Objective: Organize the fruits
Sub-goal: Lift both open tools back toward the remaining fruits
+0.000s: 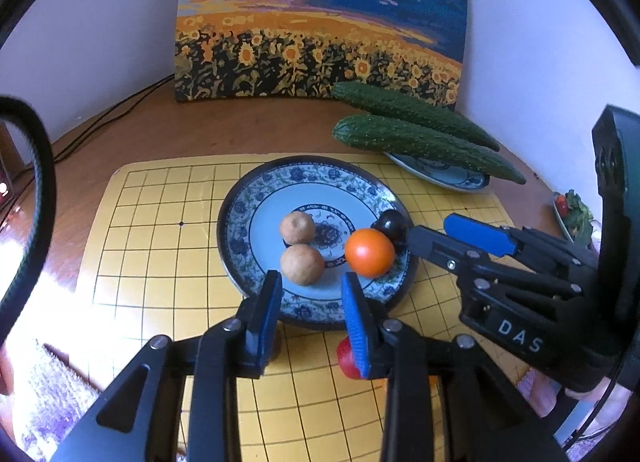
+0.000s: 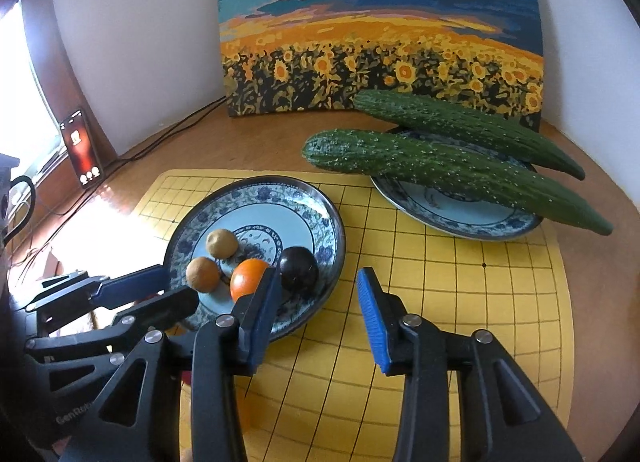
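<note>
The tabletop [image 2: 248, 134] carries a yellow mat [image 2: 460, 302]. On it, a plate [image 1: 240, 198] holds an orange [image 1: 369, 252], plum [image 1: 394, 224] and two brown fruits [image 1: 302, 264]. Left tongs [image 1: 311, 290] and right tongs [image 2: 318, 286] both gape, released.

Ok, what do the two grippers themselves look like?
Both are matte black linkage frames with silver rivets and ribbed blue finger pads. The left gripper carries faint "GenRob" lettering in the right wrist view. The right gripper shows white "DAS" letters in the left wrist view.
</note>
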